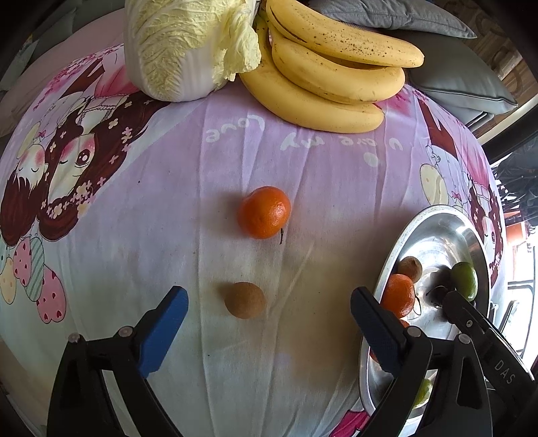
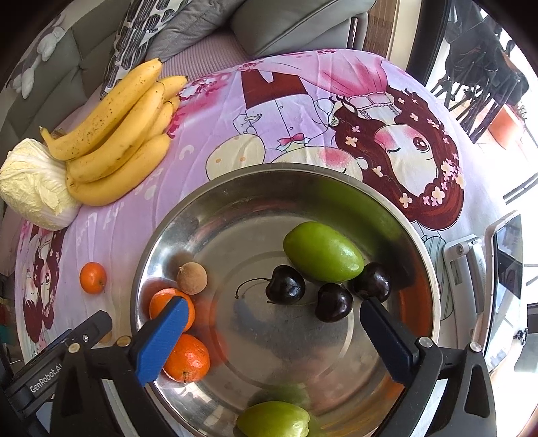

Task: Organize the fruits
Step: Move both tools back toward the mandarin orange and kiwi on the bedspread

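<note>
A tangerine (image 1: 264, 212) and a small brown round fruit (image 1: 244, 300) lie on the pink cartoon cloth. My left gripper (image 1: 269, 295) hangs open just above the cloth, and the brown fruit sits between its blue fingers without touching them. To its right stands a steel bowl (image 2: 235, 208). My right gripper (image 2: 274, 302) is open over the bowl, holding nothing. Inside lie three dark cherries (image 2: 285, 284), two green fruits (image 2: 322, 252), two tangerines (image 2: 188, 359) and another brown fruit (image 2: 191, 278).
A bunch of bananas (image 1: 336, 77) and a napa cabbage (image 1: 181, 47) lie at the far side of the cloth. Grey cushions (image 2: 296, 23) sit behind the table. A device on a stand (image 2: 470, 269) is right of the bowl.
</note>
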`<action>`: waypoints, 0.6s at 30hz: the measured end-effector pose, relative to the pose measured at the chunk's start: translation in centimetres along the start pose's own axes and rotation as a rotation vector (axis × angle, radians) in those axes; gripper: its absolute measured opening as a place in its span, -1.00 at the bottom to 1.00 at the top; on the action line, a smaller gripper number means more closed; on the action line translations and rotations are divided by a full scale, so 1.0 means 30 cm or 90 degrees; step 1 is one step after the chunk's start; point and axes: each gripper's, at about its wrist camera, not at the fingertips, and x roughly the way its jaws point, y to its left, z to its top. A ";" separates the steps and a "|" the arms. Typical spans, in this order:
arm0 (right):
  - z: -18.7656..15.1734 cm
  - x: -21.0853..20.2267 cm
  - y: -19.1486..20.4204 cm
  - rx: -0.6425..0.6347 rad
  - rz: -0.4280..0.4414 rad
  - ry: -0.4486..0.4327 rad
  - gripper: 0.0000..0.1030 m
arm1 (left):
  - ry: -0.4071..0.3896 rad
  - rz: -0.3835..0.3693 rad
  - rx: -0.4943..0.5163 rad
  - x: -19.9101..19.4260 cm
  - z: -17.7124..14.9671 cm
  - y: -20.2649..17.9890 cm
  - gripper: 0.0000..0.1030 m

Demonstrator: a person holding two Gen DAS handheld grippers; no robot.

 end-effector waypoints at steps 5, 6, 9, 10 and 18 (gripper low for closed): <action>0.003 -0.001 0.011 -0.009 0.001 -0.003 1.00 | -0.002 -0.009 0.011 -0.015 0.008 0.001 0.89; 0.003 -0.002 0.014 -0.011 0.002 -0.005 1.00 | -0.006 -0.008 0.011 -0.022 0.011 0.005 0.89; 0.003 -0.007 0.023 -0.018 0.006 -0.007 1.00 | -0.014 -0.006 -0.001 -0.034 0.021 0.035 0.89; 0.003 -0.009 0.027 -0.020 0.007 -0.010 1.00 | -0.015 -0.008 -0.007 -0.036 0.024 0.048 0.89; -0.010 -0.025 0.084 -0.048 0.018 -0.029 1.00 | -0.034 -0.029 -0.059 -0.071 0.045 0.170 0.89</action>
